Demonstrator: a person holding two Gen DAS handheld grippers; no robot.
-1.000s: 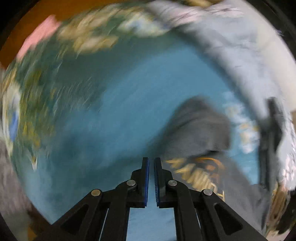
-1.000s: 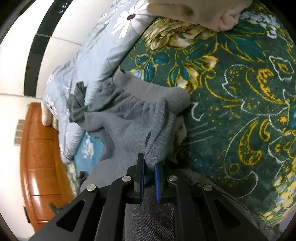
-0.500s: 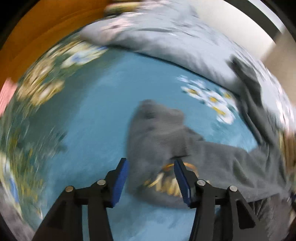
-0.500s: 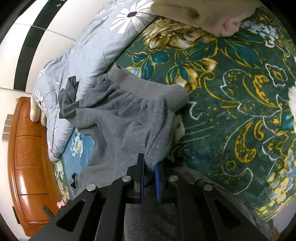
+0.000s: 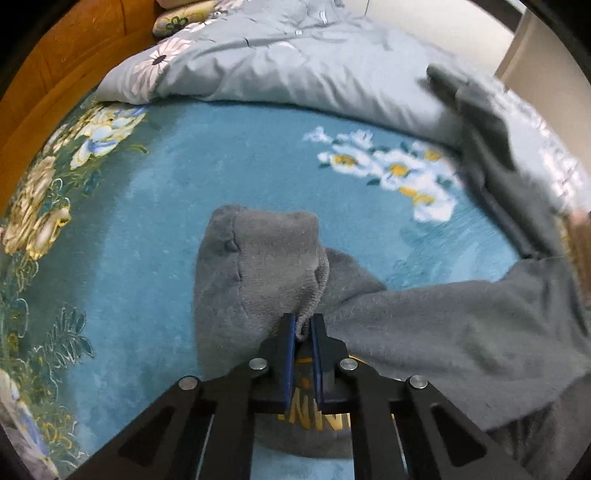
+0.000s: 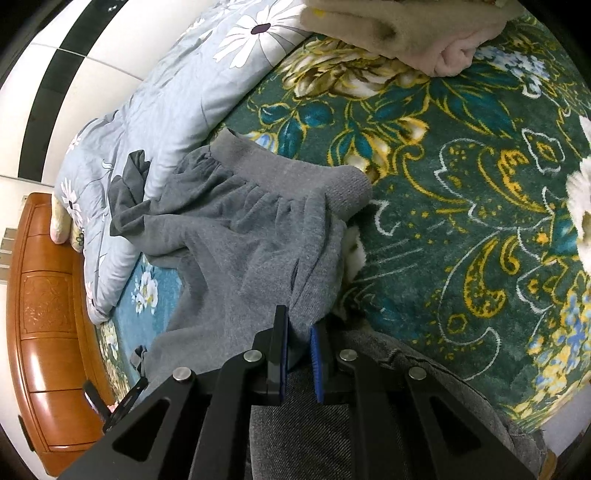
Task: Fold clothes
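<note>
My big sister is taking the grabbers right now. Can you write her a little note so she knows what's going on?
Left claw: shut on the cuff end of the grey fleece sweatpants.
Right claw: shut on the same sweatpants, near the ribbed waistband.
The pants lie rumpled on the teal and green floral blanket, one part draped on the pale blue flowered quilt.
Done: both ends gripped. Left: straighten, then fold.

Your left gripper (image 5: pixel 303 326) is sitting at the trousers' (image 5: pixel 258 273) leg end, on the blanket (image 5: pixel 155 221) | quilt (image 5: pixel 277 62) is lying behind | your right gripper (image 6: pixel 298 332) is sitting at their waist end (image 6: pixel 295 177) | folded towel (image 6: pixel 406 26) is lying beyond | another garment (image 6: pixel 129 184), possibly, is draping over the quilt's edge.
</note>
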